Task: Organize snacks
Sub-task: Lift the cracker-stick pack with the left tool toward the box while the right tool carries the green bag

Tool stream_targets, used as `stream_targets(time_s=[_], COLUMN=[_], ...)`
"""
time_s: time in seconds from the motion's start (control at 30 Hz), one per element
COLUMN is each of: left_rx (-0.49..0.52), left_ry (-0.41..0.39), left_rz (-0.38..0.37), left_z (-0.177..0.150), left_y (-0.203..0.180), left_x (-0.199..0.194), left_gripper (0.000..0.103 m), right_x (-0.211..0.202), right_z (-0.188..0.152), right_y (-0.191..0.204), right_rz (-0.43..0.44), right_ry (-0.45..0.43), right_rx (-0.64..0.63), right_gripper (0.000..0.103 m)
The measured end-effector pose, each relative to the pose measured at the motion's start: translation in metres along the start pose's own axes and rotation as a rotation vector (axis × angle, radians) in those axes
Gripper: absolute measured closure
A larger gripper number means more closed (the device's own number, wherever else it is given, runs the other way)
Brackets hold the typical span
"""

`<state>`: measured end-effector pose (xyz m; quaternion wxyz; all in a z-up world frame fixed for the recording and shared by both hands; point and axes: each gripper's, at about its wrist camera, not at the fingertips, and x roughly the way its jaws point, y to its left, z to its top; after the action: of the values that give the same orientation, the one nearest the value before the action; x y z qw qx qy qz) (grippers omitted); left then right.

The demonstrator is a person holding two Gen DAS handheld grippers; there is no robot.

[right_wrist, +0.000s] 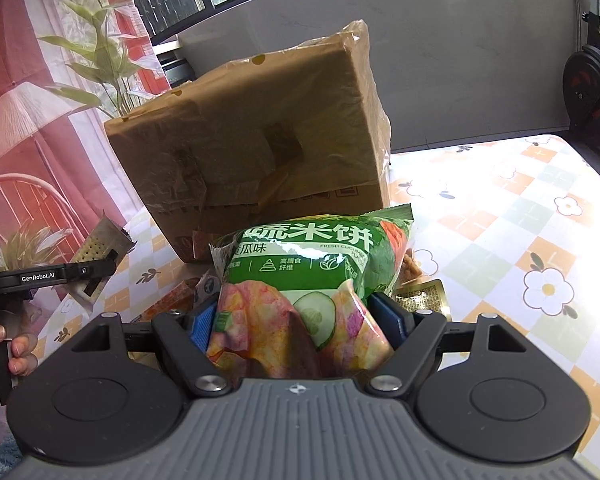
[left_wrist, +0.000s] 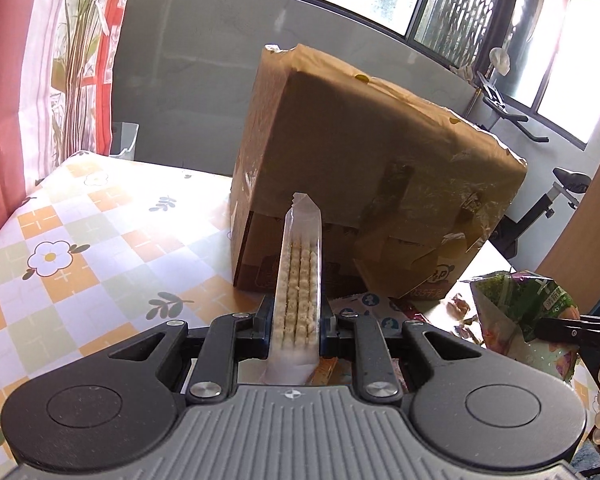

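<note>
My left gripper (left_wrist: 296, 322) is shut on a clear cracker pack (left_wrist: 298, 276) that stands upright between the jaws, just in front of a brown cardboard box (left_wrist: 364, 152). My right gripper (right_wrist: 300, 320) is shut on a green rice-cracker bag (right_wrist: 312, 276), held above a pile of loose snacks (right_wrist: 418, 296) before the same box (right_wrist: 260, 136). The left gripper with its cracker pack (right_wrist: 100, 248) shows at the left of the right wrist view. The green bag (left_wrist: 516, 300) shows at the right of the left wrist view.
The table (left_wrist: 80, 240) has a checked flower-print cloth (right_wrist: 520, 240). Several snack packets (left_wrist: 372, 304) lie at the box's foot. A red curtain (left_wrist: 4, 100) hangs at the left. An exercise bike (right_wrist: 592, 80) stands beyond the table.
</note>
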<state>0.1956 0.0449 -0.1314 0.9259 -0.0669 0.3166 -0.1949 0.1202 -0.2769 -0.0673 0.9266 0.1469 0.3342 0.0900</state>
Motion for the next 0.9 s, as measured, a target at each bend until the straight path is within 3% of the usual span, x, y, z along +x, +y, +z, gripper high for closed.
stream_targets(time_s=[0.57, 0.9], left_rx=[0.059, 0.097], left_ry=[-0.142, -0.241], left_rz=[-0.069, -0.101], left_z=[0.033, 0.071], left_y=[-0.028, -0.045], left_x=[-0.029, -0.037], left_gripper=[0.082, 0.082], right_x=[-0.053, -0.061], right_z=[0.032, 0.074], right_y=[0.026, 0.037], right_rz=[0.07, 0.097], right_ry=[-0.199, -0.3], right_rx=[-0.09, -0.153], right_gripper=[0.024, 0.024])
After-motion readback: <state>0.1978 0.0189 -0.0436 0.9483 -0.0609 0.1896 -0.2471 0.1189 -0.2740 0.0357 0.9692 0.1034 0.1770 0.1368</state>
